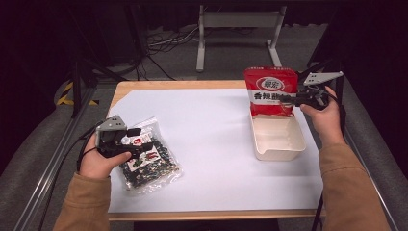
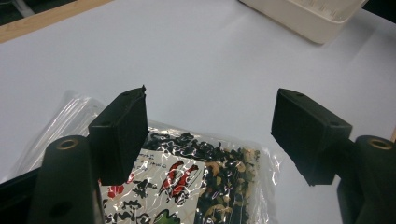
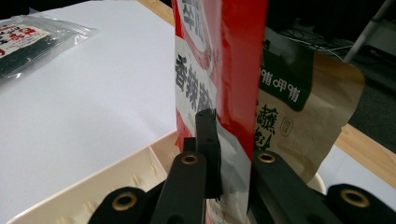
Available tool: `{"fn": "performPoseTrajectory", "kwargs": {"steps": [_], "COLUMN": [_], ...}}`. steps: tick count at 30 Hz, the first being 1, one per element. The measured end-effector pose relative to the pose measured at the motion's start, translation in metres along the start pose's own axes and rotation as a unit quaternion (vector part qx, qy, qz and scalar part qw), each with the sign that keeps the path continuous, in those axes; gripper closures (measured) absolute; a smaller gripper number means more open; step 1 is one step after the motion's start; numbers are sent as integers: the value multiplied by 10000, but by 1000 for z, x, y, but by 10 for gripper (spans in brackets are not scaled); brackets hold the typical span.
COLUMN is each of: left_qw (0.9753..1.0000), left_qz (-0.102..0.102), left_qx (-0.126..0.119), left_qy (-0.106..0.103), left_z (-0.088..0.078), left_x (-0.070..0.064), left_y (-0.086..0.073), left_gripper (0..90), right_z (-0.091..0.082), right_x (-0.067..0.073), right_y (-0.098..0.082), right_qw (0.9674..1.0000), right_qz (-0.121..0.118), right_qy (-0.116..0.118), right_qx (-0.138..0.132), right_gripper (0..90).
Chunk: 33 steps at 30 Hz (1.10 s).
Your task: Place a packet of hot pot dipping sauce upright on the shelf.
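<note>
The right gripper is clamped on the red pouch, near the pouch's right edge. In the right gripper view the two jaws press the pouch from both sides, with the foil pinched flat between them. The pouch stands upright, its lower end inside the far part of the cream tray. The tray sits on the right side of the white sheet that covers the bench. Behind the red pouch, the right gripper view shows a brown pouch with a green label, just beside it.

The left gripper rests over the clear bag at the left side of the sheet, well apart from the tray. The jaws stand apart. In the left gripper view the pads are spread wide, with the top edge of the bag lying between and below them; the pads do not press on it. The bag lies flat on the sheet and holds dark, mixed contents behind a white and red label.

The person's left hand holds the left gripper from below in the high view; the right hand holds the right gripper at the far right of the bench. A cable trails from each gripper
</note>
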<state>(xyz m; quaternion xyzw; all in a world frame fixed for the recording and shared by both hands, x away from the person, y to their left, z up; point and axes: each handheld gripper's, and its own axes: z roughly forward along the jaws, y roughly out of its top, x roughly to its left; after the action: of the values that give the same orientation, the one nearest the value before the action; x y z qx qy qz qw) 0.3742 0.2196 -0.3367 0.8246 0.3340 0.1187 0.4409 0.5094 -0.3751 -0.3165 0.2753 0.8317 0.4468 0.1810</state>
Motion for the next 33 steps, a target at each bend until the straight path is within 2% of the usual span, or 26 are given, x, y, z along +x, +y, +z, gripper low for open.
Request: {"fn": "performPoseTrajectory", "kwargs": {"steps": [6,10,14,15,17,23,28,29,31,33], "left_qw": [10000,9999,9998,9998,9998,9998,9998,9998,9998,9998], "left_qz": [-1,-29,41,-2,3,-36,-78,-78,-37,-92], "left_qx": [-15,-24,-88,-96,-77,-46,-31,-31,-57,-65], "left_qy": [39,100,181,174,164,189,183,183,186,163], "left_z": [-2,-1,-1,0,0,2,3,3,2,2], "left_x": [-1,0,2,2,2,3,3,3,4,3], "left_y": [0,-1,-2,-2,-2,-4,-5,-5,-4,-5], "left_gripper": [272,247,218,216,210,191,179,178,178,178], "right_z": [6,10,15,17,19,19,21,21,23,24], "right_x": [-2,-2,-1,-1,-1,-2,2,2,5,5], "right_y": [-6,-10,-13,-14,-16,-26,-26,-26,-25,-26], "right_qw": [10000,9999,9999,9999,9998,9998,9984,9984,9968,9964], "right_qz": [2,2,-10,-19,5,141,68,68,31,74], "right_qy": [21,21,28,32,29,-2,-267,-267,-395,-449], "right_qx": [70,104,106,133,187,110,497,497,692,708], "right_gripper": [872,871,870,870,870,868,858,858,857,857]}}
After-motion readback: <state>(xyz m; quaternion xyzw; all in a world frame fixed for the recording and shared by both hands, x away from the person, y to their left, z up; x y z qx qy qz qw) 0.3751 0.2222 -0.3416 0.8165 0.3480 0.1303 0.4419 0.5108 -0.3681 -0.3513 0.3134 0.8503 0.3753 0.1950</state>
